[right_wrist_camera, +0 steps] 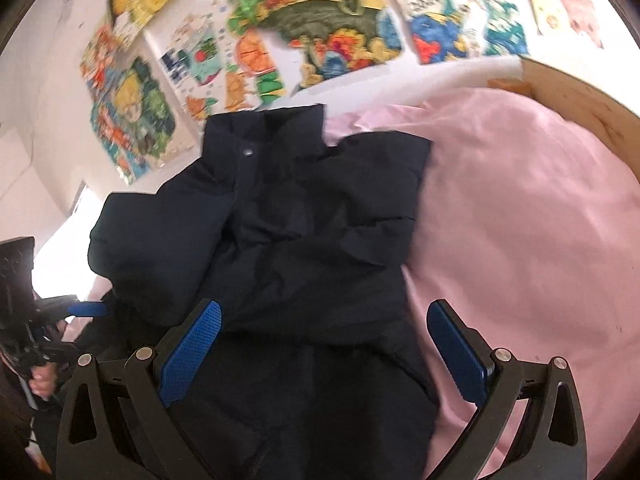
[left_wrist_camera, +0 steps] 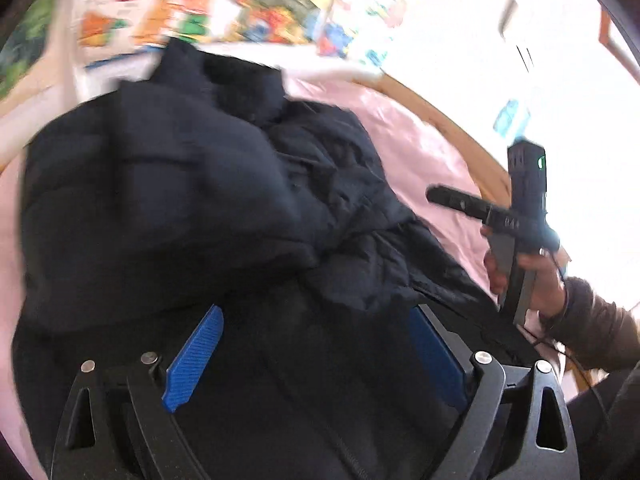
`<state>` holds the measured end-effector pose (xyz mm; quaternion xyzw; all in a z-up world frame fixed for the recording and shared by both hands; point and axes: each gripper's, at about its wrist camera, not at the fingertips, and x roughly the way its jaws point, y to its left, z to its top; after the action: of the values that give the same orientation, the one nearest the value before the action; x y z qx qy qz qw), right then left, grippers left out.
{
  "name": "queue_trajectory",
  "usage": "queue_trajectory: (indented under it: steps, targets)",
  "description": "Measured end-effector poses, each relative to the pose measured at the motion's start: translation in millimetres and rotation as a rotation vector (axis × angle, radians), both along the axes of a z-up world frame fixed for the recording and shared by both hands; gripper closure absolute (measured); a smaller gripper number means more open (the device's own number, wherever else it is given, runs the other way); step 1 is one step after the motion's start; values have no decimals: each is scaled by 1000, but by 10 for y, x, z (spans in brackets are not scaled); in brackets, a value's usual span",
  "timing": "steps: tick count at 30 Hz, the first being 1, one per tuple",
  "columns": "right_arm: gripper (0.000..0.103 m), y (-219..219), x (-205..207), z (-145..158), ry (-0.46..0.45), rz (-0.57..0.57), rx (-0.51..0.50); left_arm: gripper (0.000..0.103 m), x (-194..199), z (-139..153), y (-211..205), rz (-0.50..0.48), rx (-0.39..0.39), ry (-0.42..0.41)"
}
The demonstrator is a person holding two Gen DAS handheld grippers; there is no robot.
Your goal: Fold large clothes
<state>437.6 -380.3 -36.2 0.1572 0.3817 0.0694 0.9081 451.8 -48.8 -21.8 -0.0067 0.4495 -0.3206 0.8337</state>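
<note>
A dark navy puffer jacket [right_wrist_camera: 288,224] lies on a pink bedsheet [right_wrist_camera: 520,220], collar toward the wall, both sleeves folded in over its front. It also shows in the left wrist view [left_wrist_camera: 192,200]. My left gripper [left_wrist_camera: 316,320] is open and empty, hovering over the jacket's lower part. My right gripper [right_wrist_camera: 326,316] is open and empty above the jacket's hem. The right gripper also shows from the side in the left wrist view [left_wrist_camera: 440,194], held in a hand; the left gripper shows at the left edge of the right wrist view [right_wrist_camera: 86,309].
The bed has a wooden frame [right_wrist_camera: 580,96] on the right. Colourful posters [right_wrist_camera: 312,28] cover the white wall behind the bed. Pink sheet lies bare to the right of the jacket.
</note>
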Motion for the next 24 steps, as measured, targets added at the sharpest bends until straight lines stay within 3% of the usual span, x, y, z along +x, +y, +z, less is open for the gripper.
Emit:
queue_trajectory:
  steps: [4, 8, 11, 14, 19, 22, 24]
  targets:
    - [1, 433, 98, 163, -34, 124, -85, 9, 13, 89, 580, 281, -28, -26]
    - [2, 1078, 242, 390, -78, 261, -173, 9, 106, 100, 1073, 588, 30, -33]
    - [2, 1714, 266, 497, -133, 386, -322, 9, 182, 57, 1427, 768, -32, 12]
    - [2, 2421, 215, 458, -203, 485, -579, 8, 204, -45, 1615, 851, -120, 50]
    - [2, 3065, 245, 378, -296, 449, -848, 8, 237, -202, 1722, 898, -160, 110]
    - [3, 3131, 327, 417, -303, 386, -877, 8, 255, -239, 1741, 891, -154, 112]
    - [14, 3065, 340, 506, -300, 350, -831, 8, 254, -240, 1726, 884, -146, 106]
